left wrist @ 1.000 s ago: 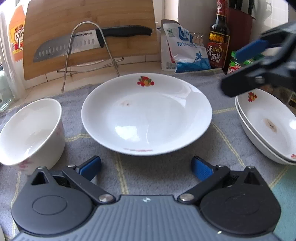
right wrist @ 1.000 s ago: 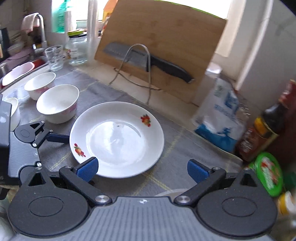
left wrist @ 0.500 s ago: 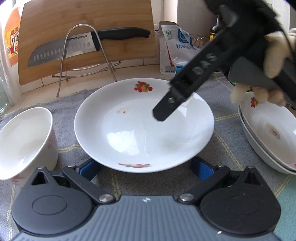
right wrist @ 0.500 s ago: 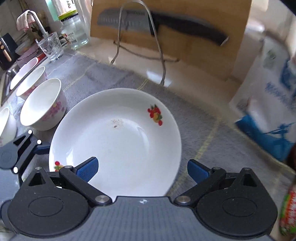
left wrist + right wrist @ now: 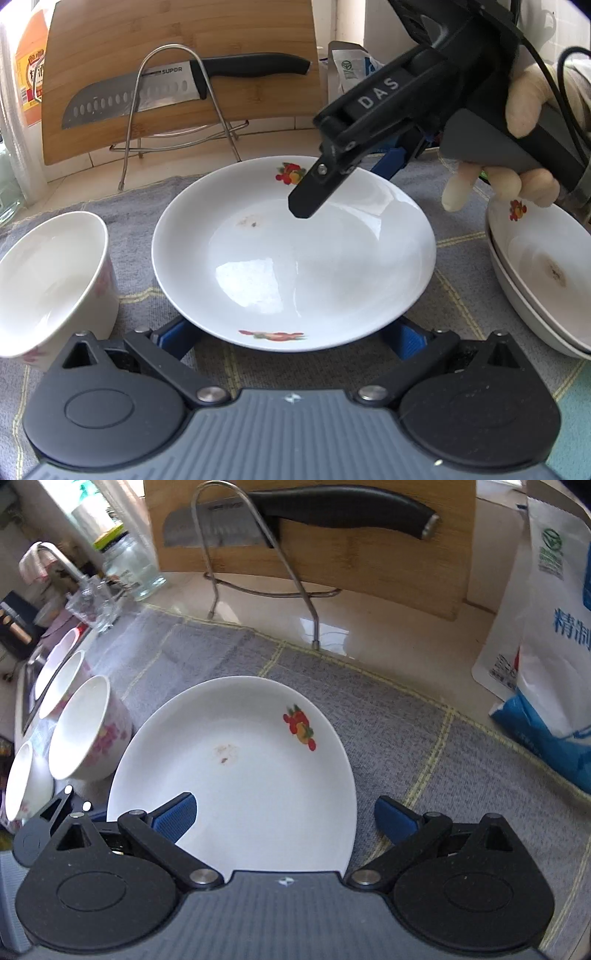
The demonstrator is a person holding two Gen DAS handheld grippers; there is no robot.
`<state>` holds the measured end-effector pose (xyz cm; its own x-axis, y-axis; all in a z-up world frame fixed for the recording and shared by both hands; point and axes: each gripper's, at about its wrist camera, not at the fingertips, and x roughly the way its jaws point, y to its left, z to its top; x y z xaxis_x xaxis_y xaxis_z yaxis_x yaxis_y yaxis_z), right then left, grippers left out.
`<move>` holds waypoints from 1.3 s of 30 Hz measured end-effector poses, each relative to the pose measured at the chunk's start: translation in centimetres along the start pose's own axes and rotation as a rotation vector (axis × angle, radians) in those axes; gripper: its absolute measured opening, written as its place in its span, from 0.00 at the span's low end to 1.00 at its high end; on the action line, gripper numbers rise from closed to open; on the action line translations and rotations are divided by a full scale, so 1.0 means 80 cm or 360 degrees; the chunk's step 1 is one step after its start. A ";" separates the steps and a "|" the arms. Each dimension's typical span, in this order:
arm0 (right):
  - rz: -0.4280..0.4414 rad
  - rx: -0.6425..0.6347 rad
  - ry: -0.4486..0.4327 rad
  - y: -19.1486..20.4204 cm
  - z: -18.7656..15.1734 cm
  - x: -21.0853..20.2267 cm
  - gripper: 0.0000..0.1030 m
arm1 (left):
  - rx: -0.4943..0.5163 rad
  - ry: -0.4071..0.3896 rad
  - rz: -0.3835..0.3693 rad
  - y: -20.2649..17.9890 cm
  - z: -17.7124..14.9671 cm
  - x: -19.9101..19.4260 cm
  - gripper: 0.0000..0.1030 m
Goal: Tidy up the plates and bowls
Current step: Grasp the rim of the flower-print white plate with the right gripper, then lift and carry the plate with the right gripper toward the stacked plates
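A white plate (image 5: pixel 291 254) with fruit prints lies on the grey cloth (image 5: pixel 140 206). My left gripper (image 5: pixel 291 338) is open at its near rim, both blue pads (image 5: pixel 177 336) tucked partly beneath the edge. My right gripper (image 5: pixel 349 181), held by a hand (image 5: pixel 517 110), is open across the far right rim. In the right wrist view this gripper (image 5: pixel 284 818) has one pad over the plate (image 5: pixel 240 775) and the other outside the rim. A flowered bowl (image 5: pixel 48 280) stands left of the plate. Two stacked plates (image 5: pixel 546 280) lie to the right.
Behind the plate a bamboo cutting board (image 5: pixel 184 40) and a knife (image 5: pixel 147 92) lean in a wire stand (image 5: pixel 166 107). A white and blue bag (image 5: pixel 546 627) stands at the back right. More bowls (image 5: pixel 59 686), a glass (image 5: pixel 96 605) and a tap (image 5: pixel 55 557) are at the left.
My right gripper has swung in from the right and come down over the plate's far rim. My left gripper has slid forward until its pads are under the near rim.
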<state>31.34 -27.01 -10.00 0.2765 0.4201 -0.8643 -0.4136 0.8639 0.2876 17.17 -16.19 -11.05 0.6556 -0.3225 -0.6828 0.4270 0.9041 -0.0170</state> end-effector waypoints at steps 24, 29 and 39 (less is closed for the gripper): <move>0.0299 -0.0291 0.0177 -0.010 0.056 0.022 1.00 | 0.0040 0.0012 -0.0036 0.003 0.004 0.002 1.00; 0.0437 -0.0260 0.0231 -0.017 0.065 0.023 1.00 | 0.0049 0.0001 -0.0042 0.003 0.003 0.001 1.00; 0.0618 -0.0173 0.0299 -0.024 0.076 0.031 1.00 | 0.0057 -0.0017 -0.0056 0.004 0.001 -0.001 1.00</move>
<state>38.13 -25.93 -10.21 -0.0754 0.6411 -0.7637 -0.5471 0.6137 0.5692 17.29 -15.90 -10.95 0.6463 -0.3569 -0.6744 0.4719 0.8815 -0.0143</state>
